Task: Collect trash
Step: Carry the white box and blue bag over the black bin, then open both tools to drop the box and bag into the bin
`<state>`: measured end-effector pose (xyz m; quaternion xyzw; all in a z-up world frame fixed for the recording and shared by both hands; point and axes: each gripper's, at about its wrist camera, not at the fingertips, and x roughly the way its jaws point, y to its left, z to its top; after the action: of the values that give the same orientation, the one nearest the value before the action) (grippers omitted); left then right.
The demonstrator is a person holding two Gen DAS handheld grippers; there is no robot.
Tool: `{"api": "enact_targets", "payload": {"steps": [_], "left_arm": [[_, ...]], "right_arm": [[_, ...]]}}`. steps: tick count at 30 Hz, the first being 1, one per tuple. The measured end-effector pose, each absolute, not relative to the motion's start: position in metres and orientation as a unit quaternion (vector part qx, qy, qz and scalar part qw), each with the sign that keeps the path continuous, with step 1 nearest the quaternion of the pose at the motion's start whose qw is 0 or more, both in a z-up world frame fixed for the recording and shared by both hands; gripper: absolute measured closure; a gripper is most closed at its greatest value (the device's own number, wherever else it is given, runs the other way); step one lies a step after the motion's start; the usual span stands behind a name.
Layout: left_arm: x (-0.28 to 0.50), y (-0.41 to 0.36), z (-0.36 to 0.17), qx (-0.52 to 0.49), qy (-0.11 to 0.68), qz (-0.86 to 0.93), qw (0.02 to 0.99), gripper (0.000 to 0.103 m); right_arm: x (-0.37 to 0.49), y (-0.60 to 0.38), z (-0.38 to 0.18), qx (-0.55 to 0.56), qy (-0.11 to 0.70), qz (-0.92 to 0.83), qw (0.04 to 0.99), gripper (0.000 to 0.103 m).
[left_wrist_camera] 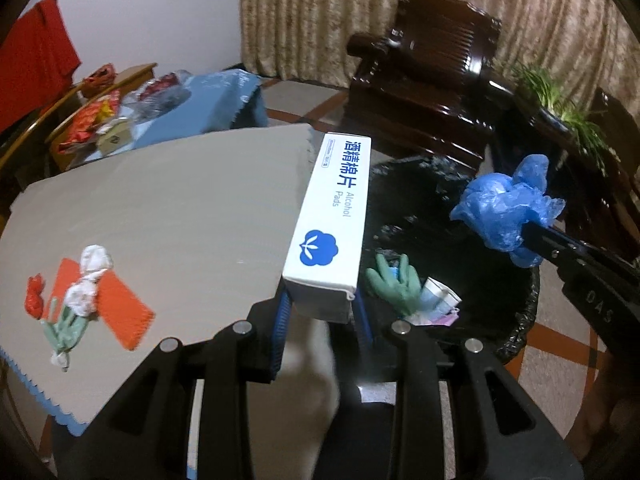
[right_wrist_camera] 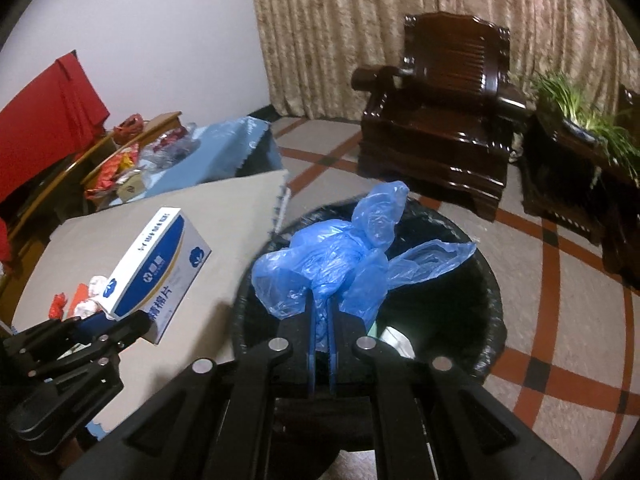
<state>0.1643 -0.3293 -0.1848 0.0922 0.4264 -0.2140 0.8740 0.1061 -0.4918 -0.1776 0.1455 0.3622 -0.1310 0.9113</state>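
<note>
Here, the white box [left_wrist_camera: 326,220], lettered "Alcohol Pads" beside blue Chinese characters, sits clamped in the left gripper [left_wrist_camera: 320,312] at frame center, beside the black-lined bin [left_wrist_camera: 520,320]. The right gripper [right_wrist_camera: 322,300] pinches a crumpled blue plastic bag [right_wrist_camera: 340,260] over the bin, probably clear of its rim.

R gripper [right_wrist_camera: 321,316] clamped on blue plastic bag [right_wrist_camera: 340,260], over black-lined bin [right_wrist_camera: 486,320]; L gripper [right_wrist_camera: 120,326] w/ alcohol-pad box [right_wrist_camera: 156,264] left of bin.
</note>
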Motion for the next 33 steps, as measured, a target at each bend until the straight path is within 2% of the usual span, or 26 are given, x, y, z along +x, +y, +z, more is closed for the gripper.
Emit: {"api": "enact_targets", "payload": {"steps": [8,13,16,21,25,29,33], "left_arm": [[0.184,-0.380,-0.218,0.109,0.441,-0.238,0.858,0.074],[0.199,-0.402,-0.247,0.137,0.458,-0.254,0.841,0.070],[0.200,-0.396,-0.256,0.140,0.467,-0.253,0.836,0.066],[0.195,-0.379,-0.255,0.142,0.468,-0.246,0.836,0.064],[0.191,-0.355,-0.243,0.131,0.462,-0.238,0.844,0.054],[0.188,-0.329,-0.228,0.124,0.451,-0.230,0.853,0.049],[0.187,-0.298,-0.215,0.116,0.443,-0.215,0.863,0.048]], "right_arm": [[0.123,-0.524,-0.215,0.163,0.385,-0.142,0.897,0.097],[0.131,-0.540,-0.238,0.177,0.404,-0.153,0.884,0.082],[0.124,-0.540,-0.242,0.176,0.405,-0.162,0.882,0.069],[0.110,-0.534,-0.241,0.187,0.405,-0.168,0.879,0.068],[0.098,-0.516,-0.231,0.193,0.398,-0.165,0.881,0.068],[0.095,-0.492,-0.217,0.188,0.393,-0.158,0.886,0.069],[0.095,-0.462,-0.203,0.189,0.385,-0.139,0.893,0.068]]}}
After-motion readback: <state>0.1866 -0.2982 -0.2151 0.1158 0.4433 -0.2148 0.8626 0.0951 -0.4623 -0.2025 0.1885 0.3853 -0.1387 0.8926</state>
